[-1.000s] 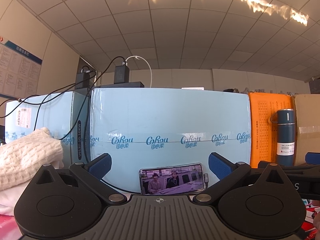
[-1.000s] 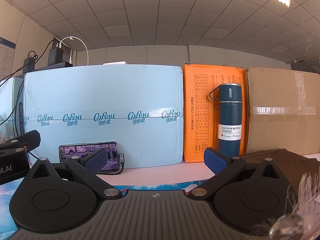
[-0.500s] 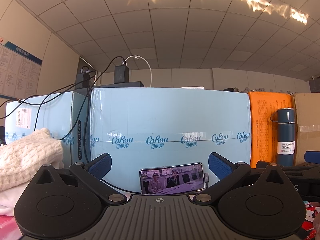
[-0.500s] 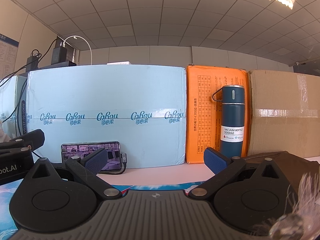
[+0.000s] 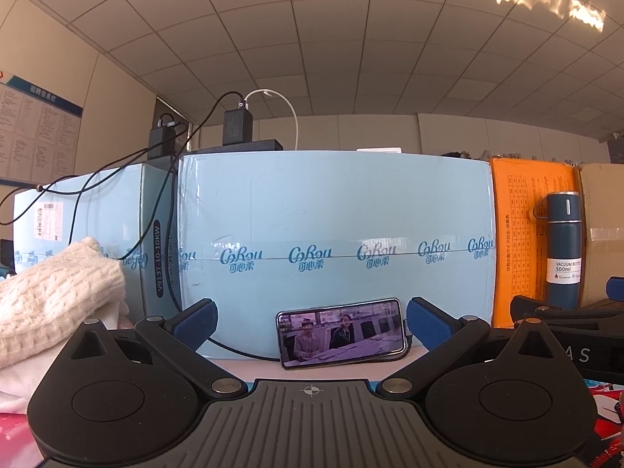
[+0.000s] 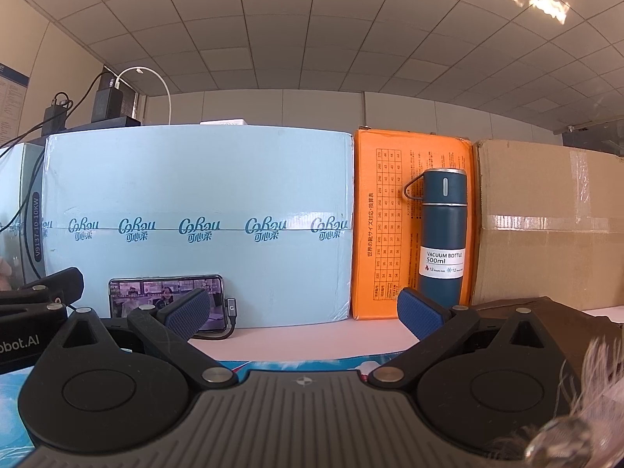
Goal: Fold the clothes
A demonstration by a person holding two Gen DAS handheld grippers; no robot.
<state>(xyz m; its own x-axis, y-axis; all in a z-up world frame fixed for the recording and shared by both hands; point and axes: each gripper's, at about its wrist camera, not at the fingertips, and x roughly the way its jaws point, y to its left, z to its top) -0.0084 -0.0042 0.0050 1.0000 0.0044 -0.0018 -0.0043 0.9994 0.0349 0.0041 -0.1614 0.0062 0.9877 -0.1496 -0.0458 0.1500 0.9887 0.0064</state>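
I hold both grippers, left gripper (image 5: 311, 319) and right gripper (image 6: 304, 310), fingers spread and empty; cream knitted sweater (image 5: 50, 304) lies bunched, so I would grasp its edge evenly.

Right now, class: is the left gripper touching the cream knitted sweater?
Apart. In the left wrist view, the left gripper has its jaws wide open with nothing between them, and the cream knitted sweater lies off to the left, clear of the near finger.

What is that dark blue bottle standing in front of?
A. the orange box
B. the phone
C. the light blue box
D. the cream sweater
A: in the right wrist view the vacuum bottle stands upright against the orange box, with the plain cardboard box just beside it.
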